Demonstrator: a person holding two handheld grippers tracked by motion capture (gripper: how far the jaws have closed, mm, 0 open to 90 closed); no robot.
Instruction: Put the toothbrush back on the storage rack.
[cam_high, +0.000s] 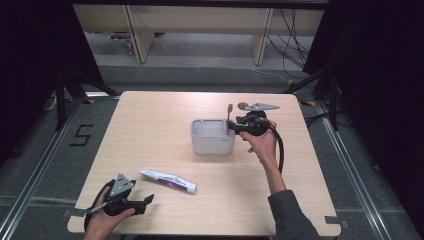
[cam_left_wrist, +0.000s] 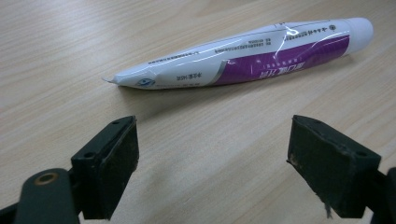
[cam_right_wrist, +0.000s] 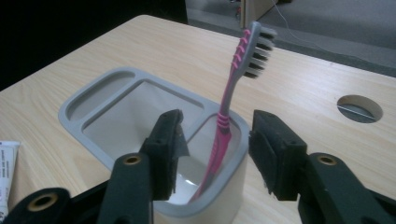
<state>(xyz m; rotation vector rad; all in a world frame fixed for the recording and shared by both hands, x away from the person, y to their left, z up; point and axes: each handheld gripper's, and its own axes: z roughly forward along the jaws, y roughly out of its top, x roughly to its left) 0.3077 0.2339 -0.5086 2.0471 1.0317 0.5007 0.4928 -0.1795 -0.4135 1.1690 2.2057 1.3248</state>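
My right gripper (cam_right_wrist: 215, 149) has its jaws released either side of a pink ribbed toothbrush (cam_right_wrist: 232, 91), which leans upright in the grey rounded holder (cam_right_wrist: 84, 100) mid-desk. My left gripper (cam_left_wrist: 212, 163), low at the near left, gapes before a glossy white-and-purple toothpaste tube (cam_left_wrist: 243, 58) lying flat.

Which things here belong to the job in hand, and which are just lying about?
In the job:
- pink toothbrush, standing in the grey holder, between the open right tool
- toothpaste tube, lying ahead of the open left tool

Lying about:
- desks and cables beyond the table
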